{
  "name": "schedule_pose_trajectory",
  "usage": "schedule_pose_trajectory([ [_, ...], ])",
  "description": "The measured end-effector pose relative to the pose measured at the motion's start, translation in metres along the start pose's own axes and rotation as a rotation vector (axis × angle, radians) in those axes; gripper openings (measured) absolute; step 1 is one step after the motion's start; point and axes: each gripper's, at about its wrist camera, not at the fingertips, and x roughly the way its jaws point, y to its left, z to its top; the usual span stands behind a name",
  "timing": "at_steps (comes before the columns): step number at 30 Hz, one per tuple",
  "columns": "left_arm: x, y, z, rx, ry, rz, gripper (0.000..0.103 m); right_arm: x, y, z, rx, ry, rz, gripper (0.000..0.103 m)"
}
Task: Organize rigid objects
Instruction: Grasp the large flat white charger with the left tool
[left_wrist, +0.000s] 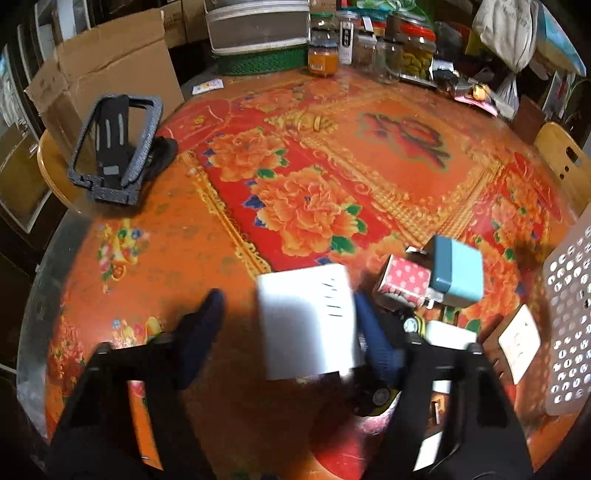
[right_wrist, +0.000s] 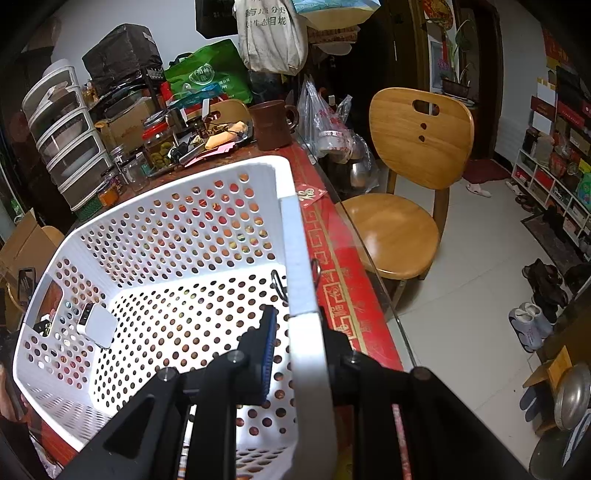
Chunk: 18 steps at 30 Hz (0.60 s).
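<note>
My left gripper (left_wrist: 291, 310) points down at the flowered tablecloth with a blurred white box (left_wrist: 306, 332) between its fingers. The box lies against the right finger (left_wrist: 376, 343). A gap shows between the box and the left finger (left_wrist: 203, 332), so the jaws stand open around it. Just right of it sit a pink dotted box (left_wrist: 404, 280), a teal box (left_wrist: 458, 273) and a flat white plate (left_wrist: 519, 339). My right gripper (right_wrist: 297, 317) is shut on the near rim of the white perforated basket (right_wrist: 184, 221). A small white device (right_wrist: 98, 325) lies inside the basket.
A black phone stand (left_wrist: 114, 155) stands at the table's left edge by a cardboard box (left_wrist: 110, 62). Jars (left_wrist: 413, 51) and stacked drawers (left_wrist: 258, 26) crowd the far side. A wooden chair (right_wrist: 406, 166) stands beyond the table's right edge. The basket wall (left_wrist: 569, 314) is at the far right.
</note>
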Motion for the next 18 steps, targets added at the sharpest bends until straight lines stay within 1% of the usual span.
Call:
schedule_pose_trajectory([
  [2,0.008,0.0,-0.003,0.003,0.023,0.001,0.062,0.0,0.0,0.0,0.0,0.001,0.001,0.017],
  [6,0.008,0.002,-0.005,-0.018,0.01,-0.006,0.062,0.0,-0.001,0.001,-0.002,0.001,0.002,0.017],
  [8,0.007,0.0,-0.005,-0.003,-0.003,-0.009,0.05,0.0,-0.001,0.001,-0.002,0.002,0.004,0.017],
  [9,0.005,-0.003,-0.006,0.0,-0.006,-0.002,0.048,0.0,-0.001,0.001,-0.001,0.001,0.005,0.017],
  [11,0.002,-0.004,-0.007,0.004,-0.017,0.012,0.048,0.0,0.0,0.001,-0.001,0.001,0.007,0.017],
  [14,-0.008,-0.004,-0.008,0.008,-0.058,0.047,0.048,0.0,-0.001,0.001,0.002,0.001,0.009,0.017],
  [16,-0.021,-0.006,-0.008,0.023,-0.108,0.092,0.048,0.0,0.0,0.001,0.002,0.001,0.009,0.017],
  [18,-0.033,-0.005,-0.007,0.025,-0.135,0.101,0.048,0.0,-0.001,0.001,0.001,0.002,0.009,0.017],
])
